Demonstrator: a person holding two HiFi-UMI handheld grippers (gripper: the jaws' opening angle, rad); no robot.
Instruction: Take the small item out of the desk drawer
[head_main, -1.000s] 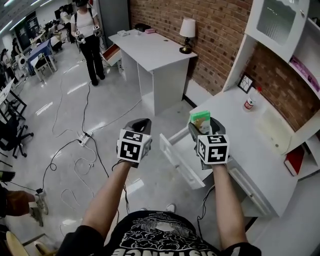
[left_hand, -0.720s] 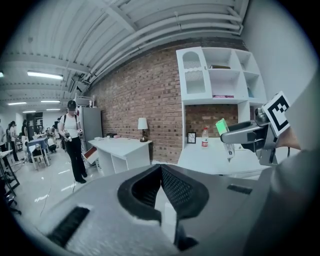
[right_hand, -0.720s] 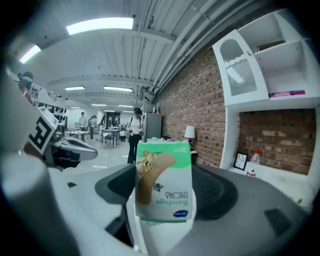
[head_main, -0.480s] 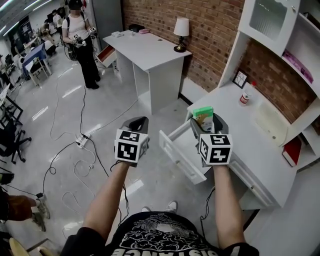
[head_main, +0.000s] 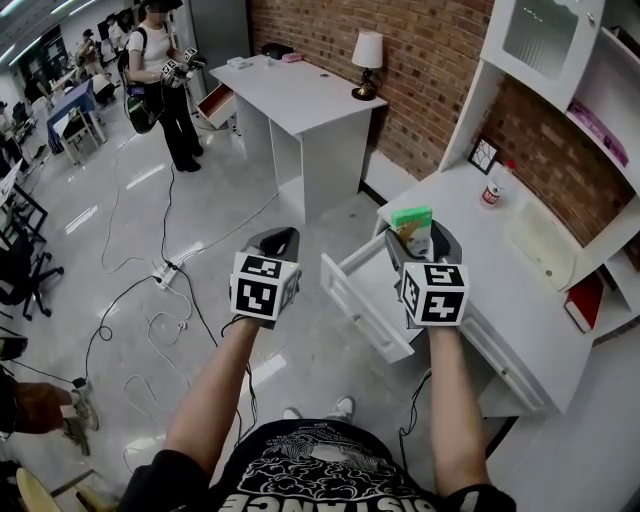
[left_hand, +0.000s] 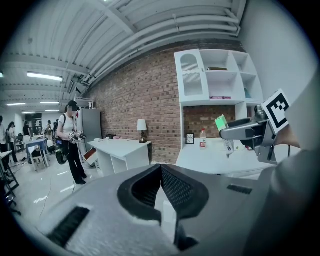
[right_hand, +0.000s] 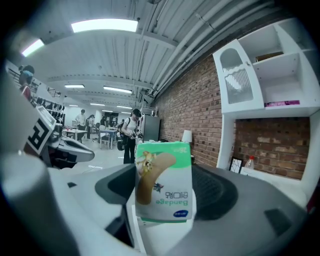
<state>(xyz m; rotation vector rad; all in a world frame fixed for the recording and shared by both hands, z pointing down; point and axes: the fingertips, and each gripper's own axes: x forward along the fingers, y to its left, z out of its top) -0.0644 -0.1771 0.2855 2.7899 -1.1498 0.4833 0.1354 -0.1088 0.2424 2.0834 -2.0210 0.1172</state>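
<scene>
- Bandage box (head_main: 411, 222) stands clamped between the jaws of the right gripper (head_main: 416, 240), raised over the far end of the open drawer (head_main: 362, 312), beside the desk's (head_main: 520, 310) front edge.
- Drawer juts out over the floor (head_main: 320, 355).
- Left gripper (head_main: 280, 240) hangs left of the drawer front over bare floor, jaws together and empty.
- Cables (head_main: 165, 280) trail further left.

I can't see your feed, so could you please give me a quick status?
Right hand-held gripper shut on bandage box, out of the open drawer. Left hand-held gripper shut, empty. Nothing in the way.
</scene>
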